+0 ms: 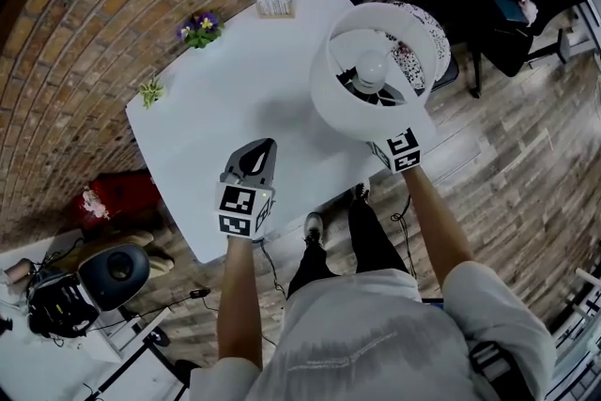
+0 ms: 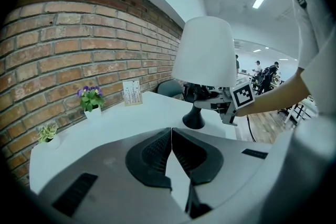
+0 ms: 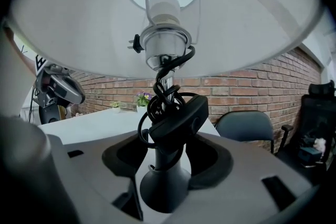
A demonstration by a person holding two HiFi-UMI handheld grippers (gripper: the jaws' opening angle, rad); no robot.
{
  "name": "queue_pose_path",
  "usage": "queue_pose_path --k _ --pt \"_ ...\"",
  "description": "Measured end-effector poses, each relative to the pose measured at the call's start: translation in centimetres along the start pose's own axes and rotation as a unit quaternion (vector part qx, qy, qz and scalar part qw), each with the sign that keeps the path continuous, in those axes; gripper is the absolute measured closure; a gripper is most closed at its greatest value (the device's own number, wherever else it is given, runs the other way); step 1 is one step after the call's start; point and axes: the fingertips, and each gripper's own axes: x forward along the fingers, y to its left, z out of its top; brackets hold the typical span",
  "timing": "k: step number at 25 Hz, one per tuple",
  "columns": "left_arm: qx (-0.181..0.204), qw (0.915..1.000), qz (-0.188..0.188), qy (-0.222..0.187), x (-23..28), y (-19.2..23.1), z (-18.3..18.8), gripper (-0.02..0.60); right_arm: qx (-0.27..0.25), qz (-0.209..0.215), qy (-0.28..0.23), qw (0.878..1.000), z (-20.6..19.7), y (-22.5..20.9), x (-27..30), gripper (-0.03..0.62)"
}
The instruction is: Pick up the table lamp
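Half of the job looks done: your right hand-held gripper (image 3: 167,168) is closed on the thin stem (image 3: 166,80) of the table lamp (image 2: 202,71), above its round black base (image 2: 193,121). A black cord (image 3: 156,106) is wound around the stem. I cannot tell if the base has left the smooth white counter (image 1: 244,99). The shade (image 1: 333,99) is a matte white cone. Your left hand-held gripper (image 2: 171,160) is closed and empty.
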Motion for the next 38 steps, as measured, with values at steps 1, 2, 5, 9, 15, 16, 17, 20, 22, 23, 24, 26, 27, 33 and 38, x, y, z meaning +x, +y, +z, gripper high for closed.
queue_pose_path --k 1,2,5,9,15,16,17,20,22,23,24,26,27,33,38 --pt "-0.001 1.0 0.002 0.001 0.0 0.1 -0.1 0.568 -0.001 0.001 0.001 1.0 -0.1 0.0 0.1 0.37" --pt "-0.002 1.0 0.003 0.001 -0.1 0.2 -0.2 0.568 -0.002 0.002 0.001 1.0 -0.1 0.0 0.3 0.37" --pt "-0.005 1.0 0.005 0.002 -0.1 0.3 -0.3 0.568 -0.007 0.003 0.001 1.0 0.1 0.1 0.5 0.389" --pt "-0.007 1.0 0.003 0.001 0.1 0.1 -0.4 0.568 -0.013 0.001 0.001 1.0 0.0 0.0 0.6 0.415" --pt "-0.009 1.0 0.001 -0.001 0.2 0.1 -0.3 0.568 -0.011 -0.01 0.0 1.0 0.5 -0.3 0.5 0.427" --pt "-0.009 1.0 0.001 -0.001 0.2 0.1 -0.3 0.568 -0.01 -0.012 -0.001 1.0 0.6 -0.3 0.5 0.427" --pt "-0.009 1.0 0.001 -0.002 0.2 0.2 -0.3 0.568 -0.008 -0.013 0.001 1.0 0.5 -0.3 0.5 0.425" --pt "-0.008 1.0 0.001 -0.005 0.2 0.4 0.0 0.568 -0.002 -0.012 0.01 1.0 0.3 -0.2 0.5 0.425" --pt "-0.007 0.9999 -0.001 -0.009 0.1 0.6 0.2 0.568 0.0 -0.009 0.016 1.0 0.4 0.1 0.4 0.425" --pt "-0.006 0.9999 -0.002 -0.011 0.1 0.7 0.4 0.568 0.0 -0.007 0.02 1.0 0.4 0.3 0.4 0.425" --pt "-0.005 0.9999 -0.003 -0.013 0.0 0.9 0.6 0.568 0.0 -0.005 0.023 1.0 0.4 0.4 0.4 0.425" --pt "-0.002 0.9998 -0.005 -0.02 -0.1 1.1 1.1 0.568 0.0 -0.005 0.026 1.0 0.8 0.7 0.1 0.425" --pt "-0.001 0.9997 -0.007 -0.023 -0.2 1.2 1.3 0.568 0.001 -0.006 0.026 1.0 1.1 0.9 -0.1 0.425" --pt "0.016 0.9983 -0.018 -0.054 -1.3 1.7 3.7 0.568 0.01 -0.027 0.026 0.999 3.7 1.4 -1.7 0.425" --pt "0.031 0.9959 -0.028 -0.08 -3.1 1.4 5.5 0.568 0.01 -0.053 0.04 0.998 5.6 2.4 -4.3 0.425"
